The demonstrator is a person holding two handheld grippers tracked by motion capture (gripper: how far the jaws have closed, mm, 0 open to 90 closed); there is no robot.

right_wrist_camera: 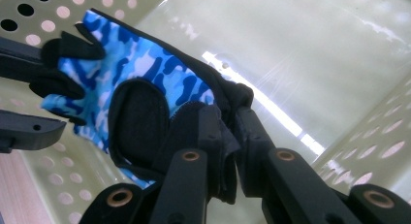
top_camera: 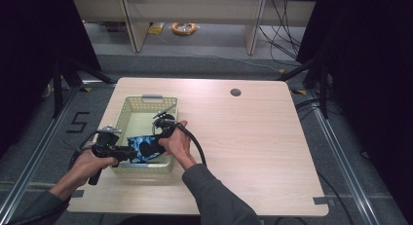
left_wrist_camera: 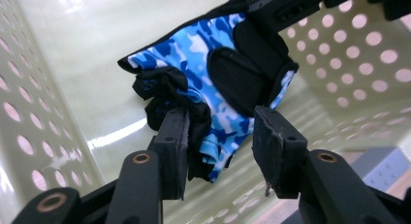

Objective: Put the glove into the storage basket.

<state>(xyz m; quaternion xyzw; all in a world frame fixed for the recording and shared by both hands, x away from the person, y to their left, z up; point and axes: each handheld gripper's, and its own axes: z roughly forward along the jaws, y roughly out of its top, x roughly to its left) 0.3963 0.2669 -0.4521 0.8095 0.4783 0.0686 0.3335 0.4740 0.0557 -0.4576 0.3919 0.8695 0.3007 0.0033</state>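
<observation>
Table (top_camera: 253,152), light wood, bare apart from one pale perforated basket (top_camera: 127,113) at the person's left front. Both claws work inside it.

Basket holds a single item: a blue camouflage fingerless glove (top_camera: 146,148) with black palm pads, hanging above the floor near the front wall, stretched between the two claws.

Right gripper (right_wrist_camera: 228,136): jaws together, clamped on the black cuff edge of the glove, fabric bunched between the pads.

Left gripper (left_wrist_camera: 220,136): jaws apart. The glove's finger end hangs in the gap, fabric lying against one pad (left_wrist_camera: 174,146), the other pad clear of it. Not pinched.

Judgement: step in hand looks like laying the glove down in the basket. To do it well, keep the left jaws wide and draw them back without snagging the finger stubs; lower the right until the glove lies flat before opening.
</observation>
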